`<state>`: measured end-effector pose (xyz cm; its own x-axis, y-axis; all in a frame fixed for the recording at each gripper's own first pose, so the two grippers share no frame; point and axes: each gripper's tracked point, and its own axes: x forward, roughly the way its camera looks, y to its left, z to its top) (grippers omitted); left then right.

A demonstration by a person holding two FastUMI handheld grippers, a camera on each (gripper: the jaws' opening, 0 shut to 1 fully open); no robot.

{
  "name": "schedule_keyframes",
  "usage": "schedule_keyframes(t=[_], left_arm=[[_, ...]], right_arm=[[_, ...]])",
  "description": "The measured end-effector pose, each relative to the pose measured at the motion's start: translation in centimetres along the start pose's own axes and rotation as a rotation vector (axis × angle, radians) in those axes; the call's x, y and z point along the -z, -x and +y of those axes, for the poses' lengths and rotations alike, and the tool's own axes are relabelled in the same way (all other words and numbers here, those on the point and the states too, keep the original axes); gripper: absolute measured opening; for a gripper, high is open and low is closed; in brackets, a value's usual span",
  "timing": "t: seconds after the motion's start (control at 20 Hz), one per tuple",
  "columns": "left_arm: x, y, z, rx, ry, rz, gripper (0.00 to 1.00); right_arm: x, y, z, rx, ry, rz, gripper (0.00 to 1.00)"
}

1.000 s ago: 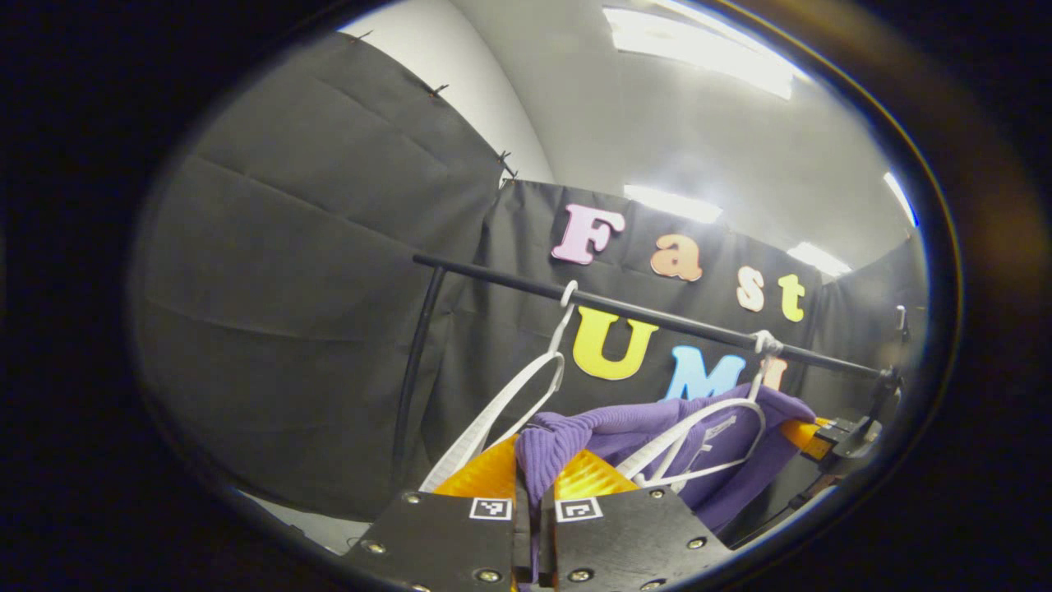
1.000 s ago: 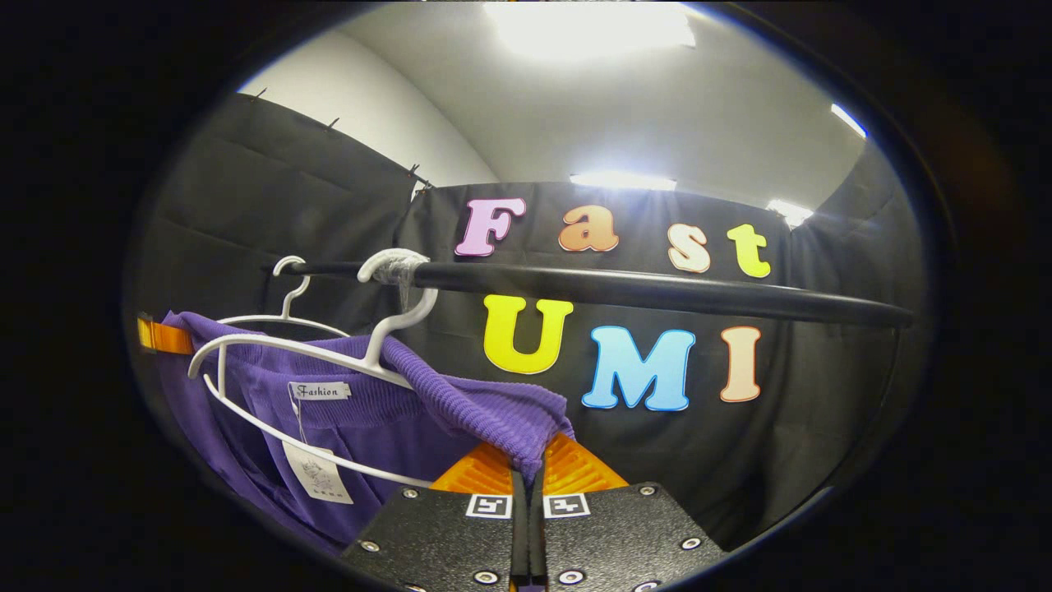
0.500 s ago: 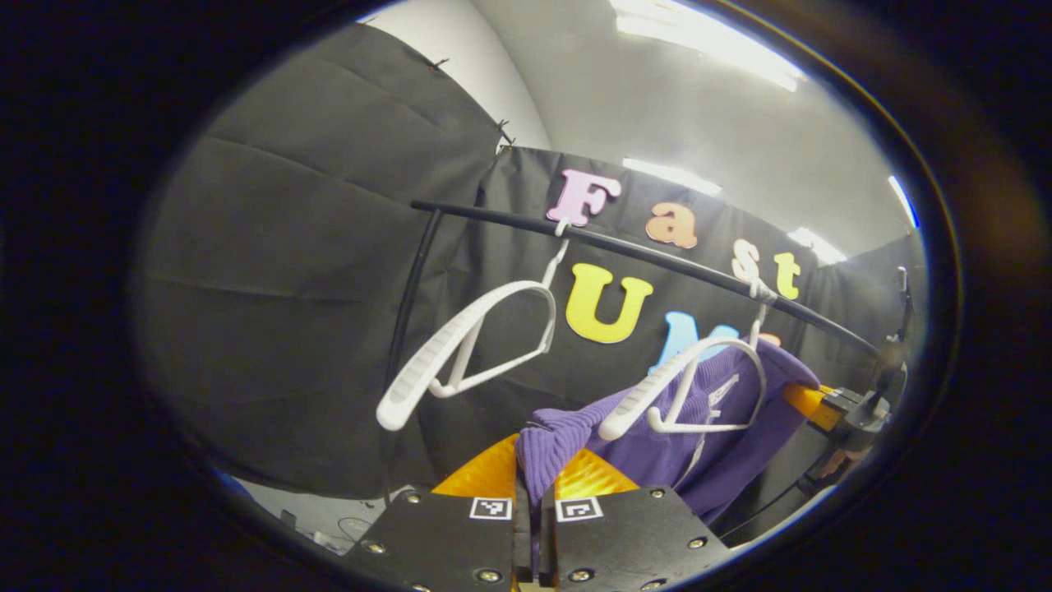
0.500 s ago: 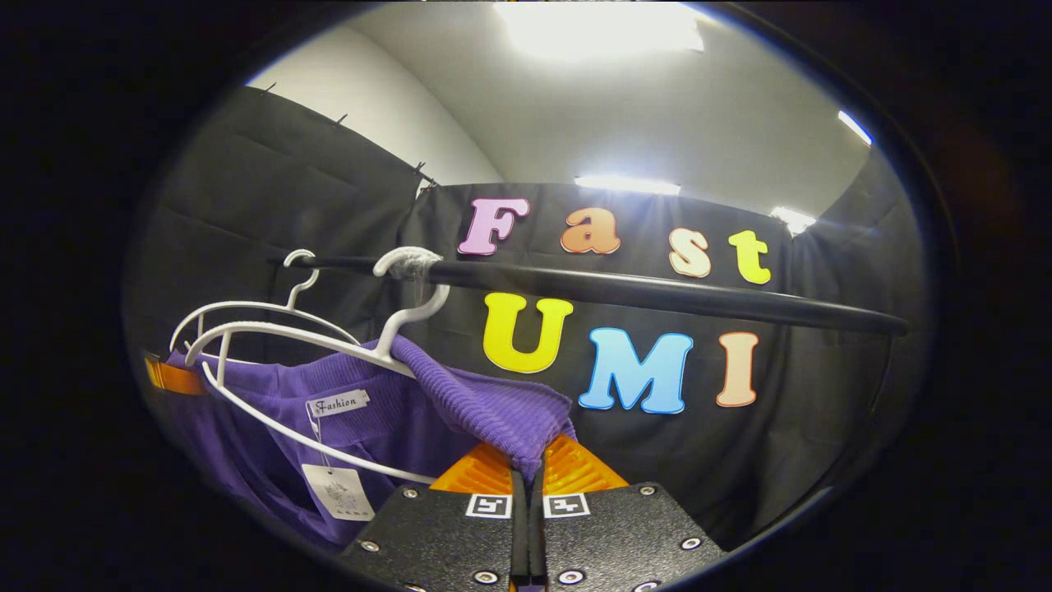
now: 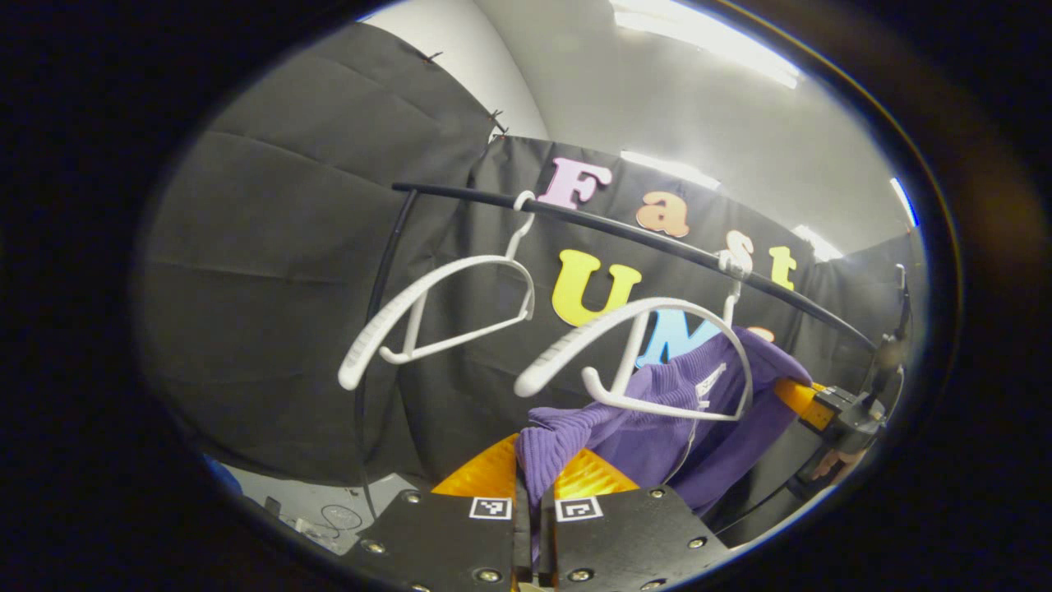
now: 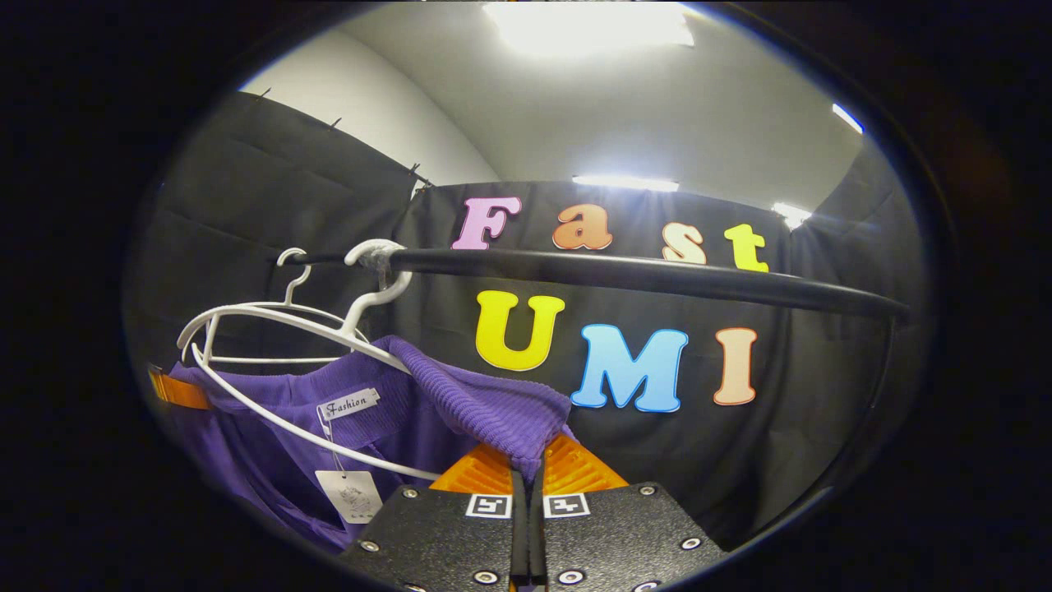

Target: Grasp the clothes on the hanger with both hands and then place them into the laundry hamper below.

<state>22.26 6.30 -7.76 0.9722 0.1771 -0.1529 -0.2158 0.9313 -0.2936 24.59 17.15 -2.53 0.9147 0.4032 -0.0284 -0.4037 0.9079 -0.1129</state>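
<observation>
A purple knit garment (image 5: pixel 649 419) hangs between both grippers, partly off its white hanger (image 5: pixel 641 329). My left gripper (image 5: pixel 534 481) is shut on one shoulder of it, and that end has slipped below the hanger's arm. In the left gripper view the other gripper (image 5: pixel 830 407) grips the far shoulder at the right. In the right gripper view my right gripper (image 6: pixel 528 477) is shut on the purple garment (image 6: pixel 460 399), which still drapes over the near arm of the white hanger (image 6: pixel 288 329). The left gripper's orange finger (image 6: pixel 177 390) shows at the far left.
A black rail (image 5: pixel 641 238) carries both hangers; an empty second white hanger (image 5: pixel 436 304) hangs left of the clothed one. The rail's black upright post (image 5: pixel 378 321) drops at the left. A pale floor with cables (image 5: pixel 329 518) shows low down.
My left gripper has pulled the garment's shoulder down and off the hanger's arm; both hangers now sit higher in its view. The right gripper has lowered slightly with its end.
</observation>
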Motion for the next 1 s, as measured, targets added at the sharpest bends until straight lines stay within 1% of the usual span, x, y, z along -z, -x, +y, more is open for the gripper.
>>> schedule_keyframes(t=[0.15,0.3,0.4,0.55,0.75,0.85,1.0], left_arm=[[0.9,-0.8,-2.7,-0.006,-0.011,0.000,0.04],[1.5,-1.5,-4.6,-0.025,-0.025,-0.006,0.04],[1.8,-1.5,-5.8,-0.040,-0.027,-0.015,0.04],[1.8,-1.5,-7.4,-0.055,-0.045,-0.027,0.04],[2.1,-1.9,-9.3,-0.050,-0.067,-0.027,0.04],[2.4,-2.3,-10.3,-0.043,-0.072,-0.024,0.04],[3.3,-2.4,-11.4,-0.026,-0.063,-0.012,0.04]], right_arm=[[1.3,-0.4,-2.4,0.006,-0.009,0.013,0.00],[2.1,-0.6,-3.5,-0.017,0.005,-0.003,0.00],[2.3,-1.1,-4.5,-0.018,0.027,-0.020,0.00],[2.7,-1.3,-5.7,-0.026,0.014,-0.031,0.00],[4.2,-1.8,-8.5,0.010,0.017,-0.018,0.00],[5.2,-1.5,-9.4,0.024,0.007,-0.002,0.00],[6.6,-1.3,-10.6,0.044,0.032,0.024,0.00]])
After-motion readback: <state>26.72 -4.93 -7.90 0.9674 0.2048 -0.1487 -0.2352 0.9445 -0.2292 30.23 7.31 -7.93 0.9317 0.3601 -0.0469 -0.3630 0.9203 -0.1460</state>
